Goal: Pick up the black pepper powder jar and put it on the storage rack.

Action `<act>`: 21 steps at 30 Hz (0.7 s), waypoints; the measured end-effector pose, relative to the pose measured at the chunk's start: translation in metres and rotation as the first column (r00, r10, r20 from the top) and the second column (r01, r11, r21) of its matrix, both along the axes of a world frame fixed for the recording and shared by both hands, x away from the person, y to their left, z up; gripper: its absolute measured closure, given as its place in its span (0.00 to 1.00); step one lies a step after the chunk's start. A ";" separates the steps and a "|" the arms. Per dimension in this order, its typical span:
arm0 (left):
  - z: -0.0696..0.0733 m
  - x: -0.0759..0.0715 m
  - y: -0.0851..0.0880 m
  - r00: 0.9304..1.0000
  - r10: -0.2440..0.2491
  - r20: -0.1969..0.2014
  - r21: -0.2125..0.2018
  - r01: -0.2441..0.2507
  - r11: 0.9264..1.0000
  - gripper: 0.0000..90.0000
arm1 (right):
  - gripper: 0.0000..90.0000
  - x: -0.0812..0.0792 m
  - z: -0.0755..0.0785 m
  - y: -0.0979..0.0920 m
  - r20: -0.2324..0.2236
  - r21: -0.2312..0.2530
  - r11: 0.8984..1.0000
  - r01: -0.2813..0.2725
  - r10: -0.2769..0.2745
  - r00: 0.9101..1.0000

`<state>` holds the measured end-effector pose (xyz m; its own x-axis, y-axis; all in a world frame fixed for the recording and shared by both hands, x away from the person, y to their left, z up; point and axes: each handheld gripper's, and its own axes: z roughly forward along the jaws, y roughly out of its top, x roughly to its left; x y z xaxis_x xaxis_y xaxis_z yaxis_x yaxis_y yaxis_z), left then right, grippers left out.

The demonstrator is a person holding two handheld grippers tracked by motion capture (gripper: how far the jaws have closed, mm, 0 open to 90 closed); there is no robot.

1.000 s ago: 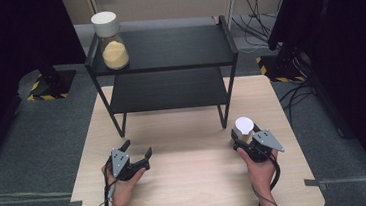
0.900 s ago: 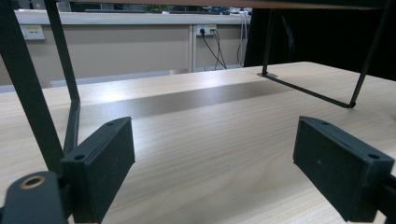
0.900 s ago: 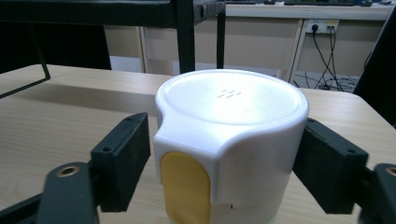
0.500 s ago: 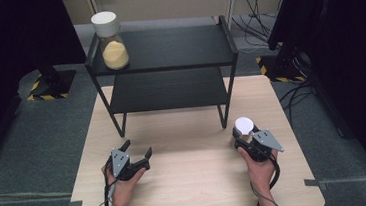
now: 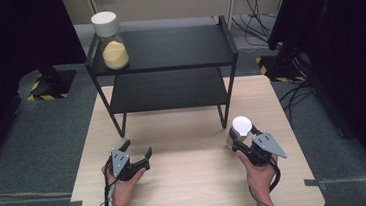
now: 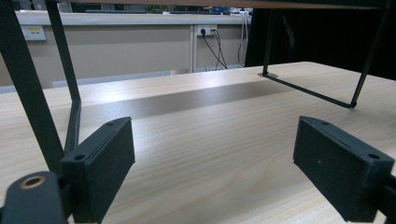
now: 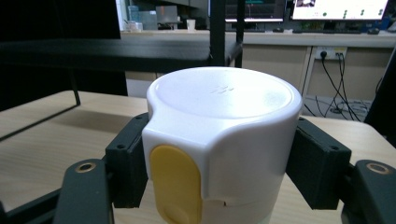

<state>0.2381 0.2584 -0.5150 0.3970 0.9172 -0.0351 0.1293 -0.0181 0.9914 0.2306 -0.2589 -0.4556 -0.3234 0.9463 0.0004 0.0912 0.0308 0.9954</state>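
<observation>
We see the right gripper (image 5: 241, 139) near the table's right edge, at about four o'clock from the table's centre in the high view, held in the person's right hand (image 5: 259, 172). Its two black jaws are clamped on a white-lidded container (image 5: 241, 126), one pad pressing each side of the lid. They have just been closing onto it. In the right gripper view the container (image 7: 224, 135) sits squarely between the jaws, and its white cap bears a yellow tab facing the camera at six o'clock. The container stands upright, just beside the foot of the shelf's front right leg (image 5: 222, 115), which lies at about eleven o'clock from it.

The left gripper (image 5: 138, 155) rests at about seven o'clock from the table's centre, in the person's left hand (image 5: 126, 186). Its jaws stand wide apart with only bare wood between them, as the left gripper view makes plain; there we look along the wooden table (image 6: 210, 140) under the shelf.

The black two-tier shelf (image 5: 166, 49) stands on the far half of the table. On its top tier, at the far left corner, about eleven o'clock, stands a glass jar (image 5: 110, 41) with a white lid, partly filled with a yellow powder or grain. It is well apart from both grippers.
</observation>
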 end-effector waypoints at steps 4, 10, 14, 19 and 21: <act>0.000 0.000 0.000 1.000 0.002 0.001 -0.001 -0.002 1.000 0.14 | 0.34 -0.004 0.008 0.001 0.040 0.010 1.000 -0.015 0.014 0.999; 0.000 0.000 0.000 1.000 0.002 0.002 -0.001 -0.002 1.000 0.14 | 0.34 -0.008 0.018 0.003 0.084 0.018 0.999 -0.032 0.031 0.996; 0.000 0.000 0.001 1.000 0.001 0.000 -0.003 -0.001 1.000 0.14 | 0.34 -0.009 0.022 0.005 0.100 0.024 0.999 -0.038 0.036 0.994; 0.000 0.000 0.001 1.000 0.001 0.000 -0.003 -0.001 1.000 0.14 | 0.34 -0.010 0.030 0.007 0.126 0.027 0.999 -0.047 0.043 0.991; 0.000 0.000 0.001 1.000 0.001 -0.001 -0.004 -0.001 1.000 0.14 | 0.34 -0.010 0.033 0.008 0.135 0.030 0.998 -0.049 0.045 0.990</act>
<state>0.2381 0.2591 -0.5152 0.3963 0.9173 -0.0397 0.1307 -0.0136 0.9913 0.2204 -0.2507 -0.4230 -0.3666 0.9303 -0.0155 -0.0445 -0.0009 0.9990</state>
